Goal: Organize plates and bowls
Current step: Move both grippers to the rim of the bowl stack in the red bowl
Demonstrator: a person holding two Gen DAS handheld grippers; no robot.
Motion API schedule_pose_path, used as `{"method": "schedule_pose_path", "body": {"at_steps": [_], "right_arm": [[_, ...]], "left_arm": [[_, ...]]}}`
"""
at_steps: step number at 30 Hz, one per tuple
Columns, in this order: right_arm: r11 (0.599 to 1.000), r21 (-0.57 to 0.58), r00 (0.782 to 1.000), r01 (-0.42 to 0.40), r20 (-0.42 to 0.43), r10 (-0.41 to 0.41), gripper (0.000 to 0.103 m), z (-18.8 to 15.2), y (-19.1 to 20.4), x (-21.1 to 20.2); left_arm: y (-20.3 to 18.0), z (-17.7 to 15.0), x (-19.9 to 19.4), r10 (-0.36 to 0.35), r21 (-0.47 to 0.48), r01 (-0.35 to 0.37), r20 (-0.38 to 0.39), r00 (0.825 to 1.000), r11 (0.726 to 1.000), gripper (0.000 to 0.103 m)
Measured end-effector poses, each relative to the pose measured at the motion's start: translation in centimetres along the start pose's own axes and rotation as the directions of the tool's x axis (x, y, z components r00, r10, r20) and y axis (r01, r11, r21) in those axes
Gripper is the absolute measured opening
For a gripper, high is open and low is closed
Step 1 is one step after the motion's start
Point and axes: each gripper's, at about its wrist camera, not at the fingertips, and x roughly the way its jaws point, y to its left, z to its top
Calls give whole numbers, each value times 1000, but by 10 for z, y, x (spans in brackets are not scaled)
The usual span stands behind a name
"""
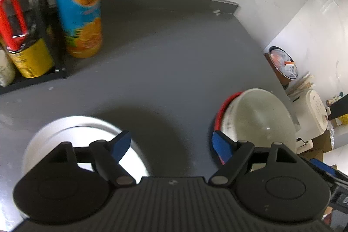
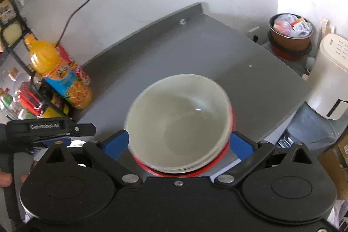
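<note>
Item: white bowl [image 2: 180,121], nested with others on a red-rimmed one, on the grey counter [image 1: 169,62] well right of the juice bottle [image 1: 78,3]. Your right gripper [image 2: 177,145] had its jaws spread either side of the stack, not pinching. Your left gripper [image 1: 171,145] stood wide open, empty, over the white plate [image 1: 71,129]. Bowls looked gathered; the plate remained unsorted.

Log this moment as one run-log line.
left gripper: open, empty, above grey counter | right gripper: open, straddling white bowl | white plate: under left gripper
</note>
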Motion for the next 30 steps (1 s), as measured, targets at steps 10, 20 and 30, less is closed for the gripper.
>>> {"method": "schedule_pose_path", "body": {"at_steps": [10, 20, 30], "right_arm": [[999, 23, 998, -32, -59, 33, 98, 9, -49, 22], [994, 52, 974, -96, -200, 104, 54, 17, -73, 70], [983, 90, 951, -160, -254, 178, 38, 22, -81, 89]], "left_arm": [[-46, -1, 29, 18, 7, -18, -25, 1000, 1000, 82], [-56, -8, 63, 45, -68, -52, -92, 995, 996, 76], [-52, -6, 85, 37, -143, -59, -151, 988, 988, 39]]}}
